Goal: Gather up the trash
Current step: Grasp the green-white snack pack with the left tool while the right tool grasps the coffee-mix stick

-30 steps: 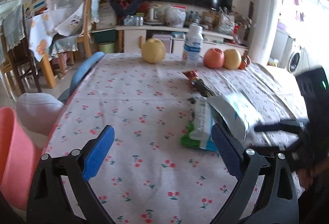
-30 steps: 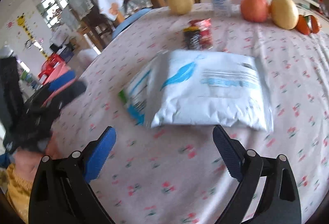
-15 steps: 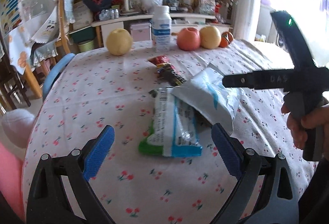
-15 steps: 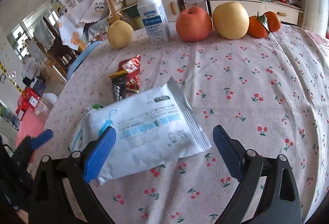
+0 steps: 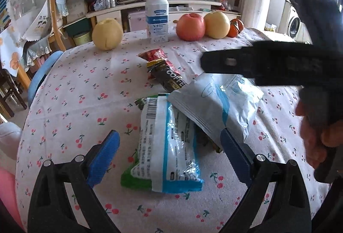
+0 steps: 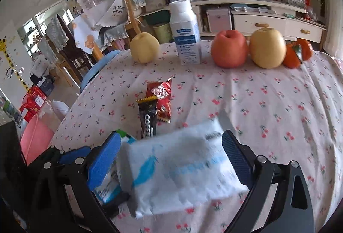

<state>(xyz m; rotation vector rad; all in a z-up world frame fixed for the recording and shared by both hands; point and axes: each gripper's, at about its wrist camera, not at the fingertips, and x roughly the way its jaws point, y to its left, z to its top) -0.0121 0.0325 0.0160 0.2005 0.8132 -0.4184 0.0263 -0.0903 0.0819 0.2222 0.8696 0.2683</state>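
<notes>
Across the cherry-print tablecloth, nothing collected yet by the look of it. Centre frame: white pouch overlapping blue-and-green wrapper; above them, coffee sachet and red packet. Left gripper spread wide around the wrapper; right gripper likewise released, straddling the pouch. All four pieces left.

tablecloth: white, red cherry print | pouch: white, blue feather | packet: white, blue, green | coffee sachet: black, gold | wrapper: red
</notes>
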